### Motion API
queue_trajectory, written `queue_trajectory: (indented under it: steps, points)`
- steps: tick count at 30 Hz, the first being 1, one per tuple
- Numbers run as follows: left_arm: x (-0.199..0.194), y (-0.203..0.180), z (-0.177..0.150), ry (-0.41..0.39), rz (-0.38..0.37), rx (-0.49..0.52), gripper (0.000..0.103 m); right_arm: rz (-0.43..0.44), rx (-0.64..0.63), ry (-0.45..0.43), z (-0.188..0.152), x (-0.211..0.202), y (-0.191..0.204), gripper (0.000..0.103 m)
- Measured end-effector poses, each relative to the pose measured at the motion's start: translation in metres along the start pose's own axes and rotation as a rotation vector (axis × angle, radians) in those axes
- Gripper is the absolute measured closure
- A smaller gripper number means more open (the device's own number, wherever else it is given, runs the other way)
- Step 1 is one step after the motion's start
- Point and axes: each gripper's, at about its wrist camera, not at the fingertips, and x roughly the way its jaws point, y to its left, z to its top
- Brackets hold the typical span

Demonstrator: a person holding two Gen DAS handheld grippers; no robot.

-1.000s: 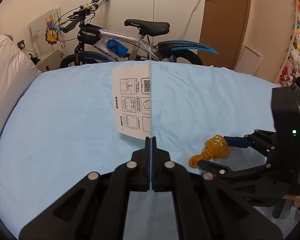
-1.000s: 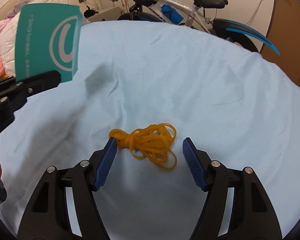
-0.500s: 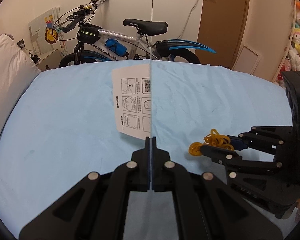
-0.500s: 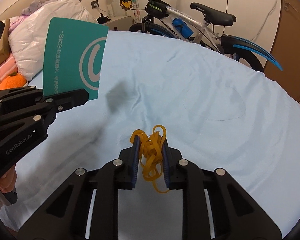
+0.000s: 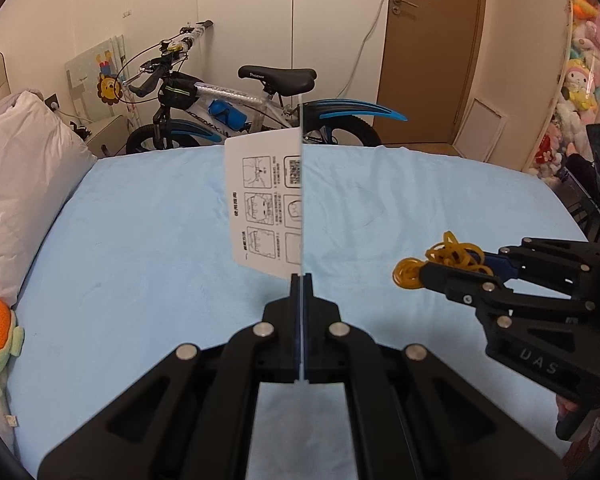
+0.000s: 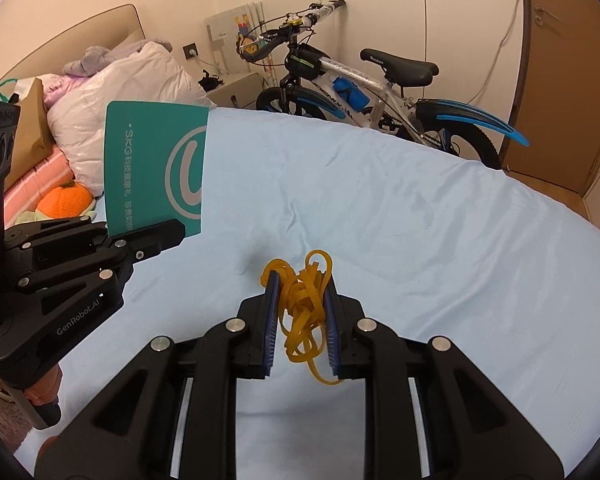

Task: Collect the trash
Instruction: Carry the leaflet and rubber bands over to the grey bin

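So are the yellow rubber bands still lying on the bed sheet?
No, the rubber bands are pinched between the right tool's blue pads, lifted clear of the sheet.

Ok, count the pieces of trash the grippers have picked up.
2. The card is pinched upright in the left gripper; the tangle of yellow rubber bands is clamped in the right gripper, off the bed.

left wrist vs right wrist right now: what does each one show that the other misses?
Left wrist only: the card's white side with printed diagrams, the door handle, plush toys hanging at right.

Right wrist only: the card's teal logo side, the headboard, a brown paper bag, the rubber bands pinched between the blue pads.

Both: left gripper shut on the card, right gripper shut on the rubber bands, blue sheet, bike, pillow, orange plush.
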Motion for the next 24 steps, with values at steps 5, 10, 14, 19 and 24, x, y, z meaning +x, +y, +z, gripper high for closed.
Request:
queue_trajectory:
  steps: [5, 10, 14, 19, 24]
  points:
    - [-0.046, -0.035, -0.003, -0.008, -0.018, 0.039, 0.102, -0.017, 0.041, -0.025, -0.017, -0.058, -0.004, 0.084]
    - [-0.087, -0.080, 0.001, -0.026, -0.049, 0.083, 0.102, -0.052, 0.090, -0.048, -0.038, -0.124, -0.027, 0.084]
    - [-0.113, -0.126, 0.005, -0.021, -0.108, 0.125, 0.102, -0.090, 0.140, -0.068, -0.059, -0.182, -0.057, 0.084]
    - [-0.143, -0.195, 0.008, -0.033, -0.160, 0.226, 0.102, -0.171, 0.185, -0.103, -0.090, -0.261, -0.095, 0.084]
    - [-0.171, -0.274, 0.016, -0.077, -0.247, 0.323, 0.102, -0.263, 0.251, -0.155, -0.124, -0.344, -0.139, 0.084]
